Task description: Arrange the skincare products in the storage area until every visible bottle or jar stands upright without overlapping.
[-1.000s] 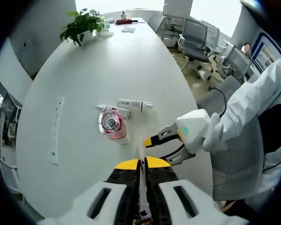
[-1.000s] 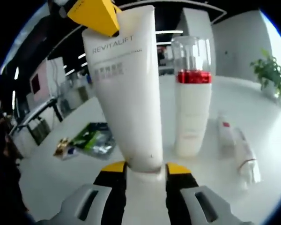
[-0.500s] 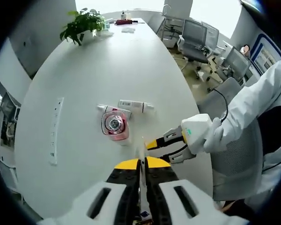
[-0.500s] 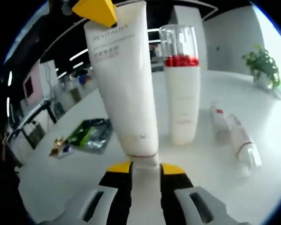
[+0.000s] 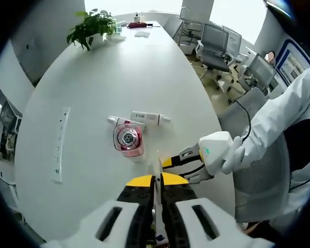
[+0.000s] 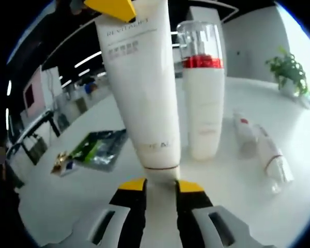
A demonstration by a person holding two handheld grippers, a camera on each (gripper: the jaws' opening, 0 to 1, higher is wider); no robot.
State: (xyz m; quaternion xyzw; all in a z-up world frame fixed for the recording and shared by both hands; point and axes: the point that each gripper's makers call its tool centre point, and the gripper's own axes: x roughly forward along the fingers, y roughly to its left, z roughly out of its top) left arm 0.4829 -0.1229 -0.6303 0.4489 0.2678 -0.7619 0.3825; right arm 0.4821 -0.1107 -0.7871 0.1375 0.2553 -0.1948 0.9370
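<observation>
White oval table [image 5: 93, 77] takes up most of the left gripper view. Left gripper [image 5: 156, 181] rises from bottom centre, yellow-tipped jaws nearly together, pinching the thin flat top edge of a tube [image 5: 157, 170] seen end-on. Just above it, centre frame, a pump bottle [image 5: 128, 139] with clear cap and red collar stands upright, seen from the top. Touching or just beside its upper edge lie two small tubes [image 5: 144, 118], flat on the table, side by side. Right gripper [image 5: 168, 164] enters from the right, centre-lower frame, held by a gloved hand [image 5: 237, 147] with a white sleeve; its jaws sit at the base of the same tube, right of the left gripper's tips. Potted plant [image 5: 90, 26] at upper left, far end of table. Power strip [image 5: 61, 144] flush in the table at left. Office chairs [image 5: 217, 39] upper right, off the table.

Right gripper view: right gripper [image 6: 155, 186] at bottom centre, jaws narrow, clamped on the cap end of the white tube [image 6: 142, 88], which stands upright cap-down, "REVITALIFT" printed near the top. Yellow tip of the left gripper [image 6: 111, 8] sits on the tube's top edge, upper left of frame. Pump bottle [image 6: 202, 93] upright just right of the tube, near but apart. Two small tubes [image 6: 261, 150] lie flat at right, beyond the bottle. Green packet [image 6: 98, 150] flat on the table at left. Plant [image 6: 289, 75] at far right.
</observation>
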